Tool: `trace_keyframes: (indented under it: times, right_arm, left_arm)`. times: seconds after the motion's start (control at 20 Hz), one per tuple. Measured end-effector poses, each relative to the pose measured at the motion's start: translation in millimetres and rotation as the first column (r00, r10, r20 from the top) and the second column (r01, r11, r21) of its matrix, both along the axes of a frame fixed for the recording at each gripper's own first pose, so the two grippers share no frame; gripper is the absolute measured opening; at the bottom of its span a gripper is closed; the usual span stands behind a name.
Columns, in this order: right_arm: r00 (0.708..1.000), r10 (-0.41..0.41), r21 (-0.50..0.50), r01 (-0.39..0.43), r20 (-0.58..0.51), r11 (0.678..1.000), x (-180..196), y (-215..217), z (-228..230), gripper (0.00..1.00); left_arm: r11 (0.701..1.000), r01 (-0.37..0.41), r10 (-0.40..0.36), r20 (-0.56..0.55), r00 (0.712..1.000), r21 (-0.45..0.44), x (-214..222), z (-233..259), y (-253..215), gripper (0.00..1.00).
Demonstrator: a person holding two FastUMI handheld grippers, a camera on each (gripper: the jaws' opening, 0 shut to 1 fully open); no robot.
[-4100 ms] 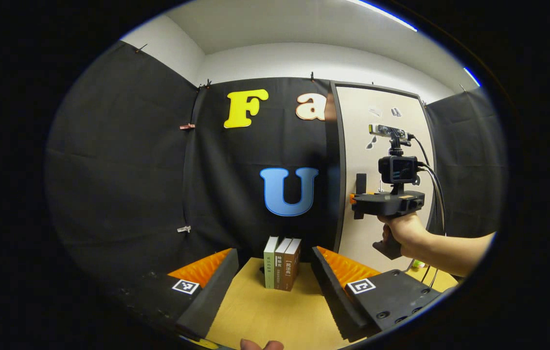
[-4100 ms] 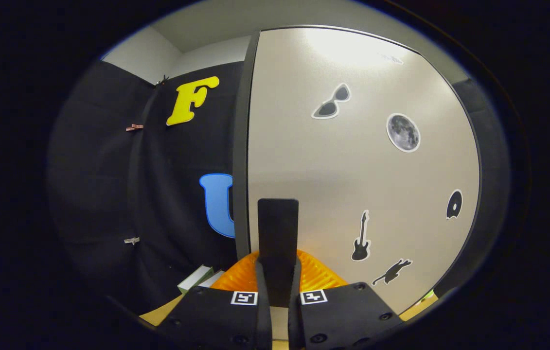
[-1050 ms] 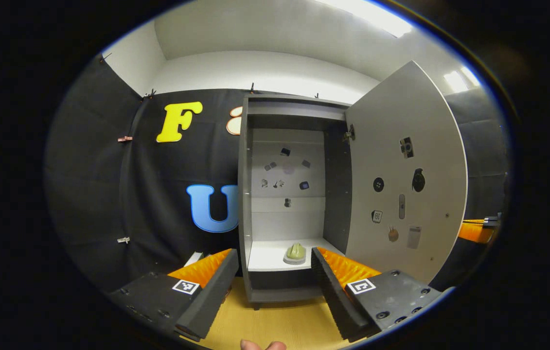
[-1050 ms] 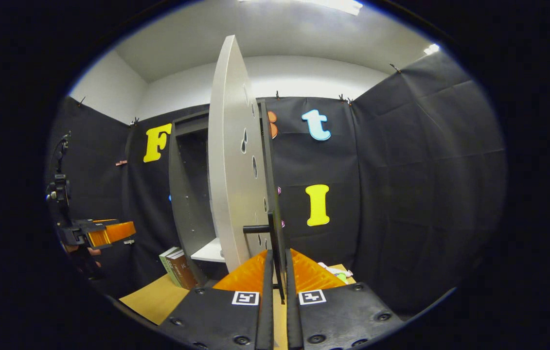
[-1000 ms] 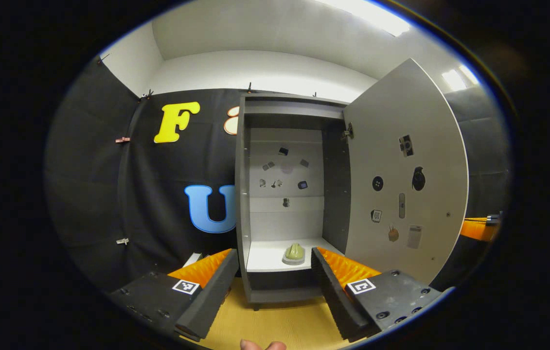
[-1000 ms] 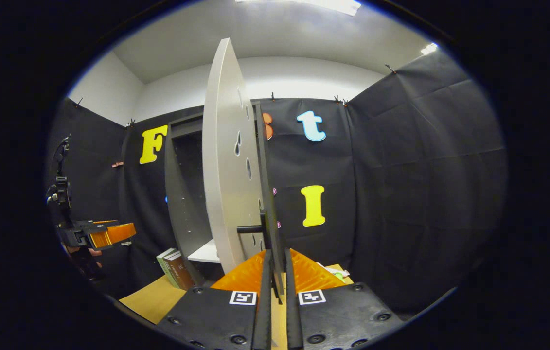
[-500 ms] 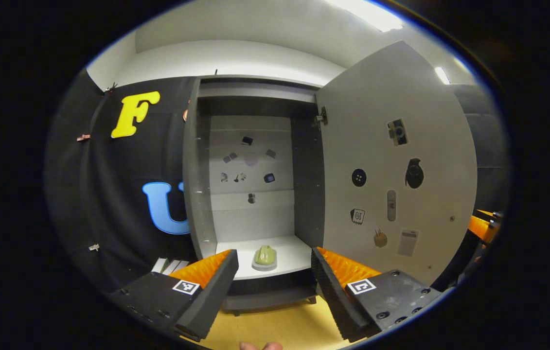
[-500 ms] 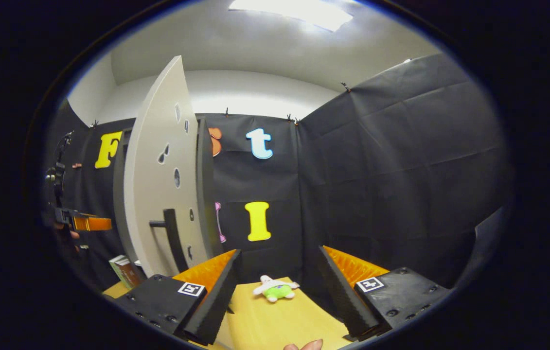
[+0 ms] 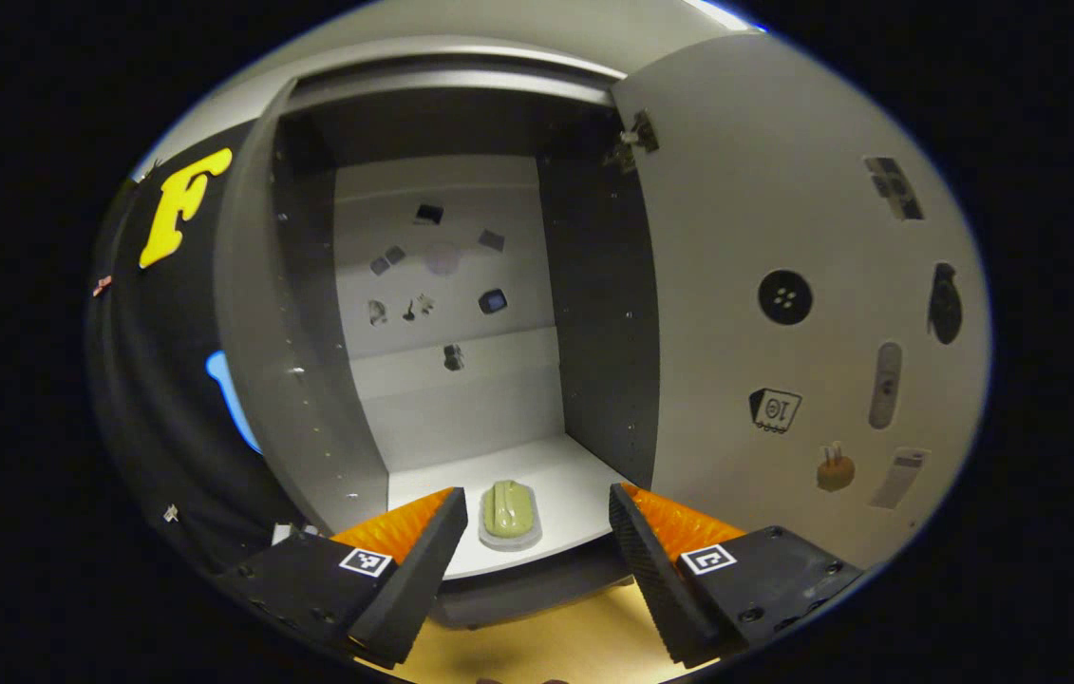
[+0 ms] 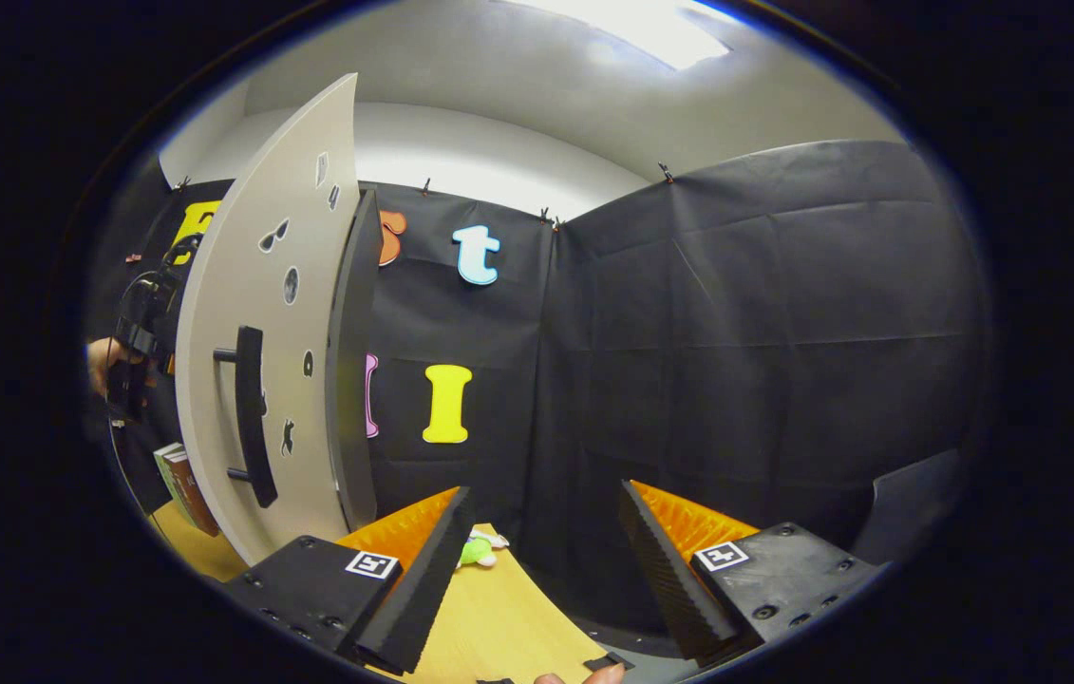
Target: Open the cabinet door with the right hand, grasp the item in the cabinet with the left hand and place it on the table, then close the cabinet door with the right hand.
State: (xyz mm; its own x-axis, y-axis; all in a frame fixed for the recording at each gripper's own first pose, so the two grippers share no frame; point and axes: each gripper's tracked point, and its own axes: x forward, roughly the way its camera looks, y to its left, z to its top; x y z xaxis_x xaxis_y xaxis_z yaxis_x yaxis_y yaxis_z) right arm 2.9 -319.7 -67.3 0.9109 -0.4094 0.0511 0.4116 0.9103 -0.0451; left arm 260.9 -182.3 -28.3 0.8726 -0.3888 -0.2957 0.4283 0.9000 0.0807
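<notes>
Door [image 10: 261, 361] open now, right gripper [image 10: 541, 560] let go of handle [image 10: 250, 413], jaws apart. Left gripper [image 9: 537, 560] moved in, jaws apart, green item [image 9: 509, 510] on shelf straight ahead btwn fingers. Grasp next imo.

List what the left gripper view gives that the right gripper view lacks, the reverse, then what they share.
Left gripper view: the cabinet inside, a green item on its shelf, the open left gripper ahead of it, the cabinet door from its inner face. Right gripper view: the door's outer face with its black handle, books, a green plush toy, the open right gripper. Shared: the open door and the wooden table.
</notes>
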Motion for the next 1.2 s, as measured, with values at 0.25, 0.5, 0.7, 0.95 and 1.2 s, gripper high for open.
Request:
trace_keyframes:
  times: [0.25, 0.5, 0.7, 0.95, 1.2]
  right_arm:
    - [0.998, -0.053, 0.013, 0.053, -0.022, 0.998, -5.4, -31.1, -10.8, 0.98]
    - [0.993, -0.112, 0.022, 0.112, -0.033, 0.993, -16.1, -63.5, -19.8, 0.98]
    - [0.988, -0.144, 0.026, 0.145, -0.058, 0.989, -22.6, -79.8, -30.3, 0.98]
    - [0.980, -0.188, 0.026, 0.190, -0.066, 0.981, -37.0, -95.8, -35.1, 0.98]
    - [0.973, -0.217, 0.025, 0.220, -0.082, 0.975, -45.7, -104.3, -40.9, 0.98]
  left_arm:
    - [0.999, 0.038, -0.036, -0.171, 0.985, 0.005, 65.4, -42.4, -12.8, 0.95]
    - [0.997, 0.001, 0.023, -0.310, 0.951, 0.076, 115.3, -95.0, -0.9, 0.83]
    - [0.999, -0.023, 0.037, -0.379, 0.925, 0.043, 143.3, -113.1, -5.2, 0.78]
    - [0.996, -0.041, 0.071, -0.447, 0.891, 0.077, 159.4, -141.5, -2.9, 0.71]
    - [0.995, -0.050, 0.086, -0.470, 0.878, 0.089, 165.2, -152.1, -0.6, 0.60]
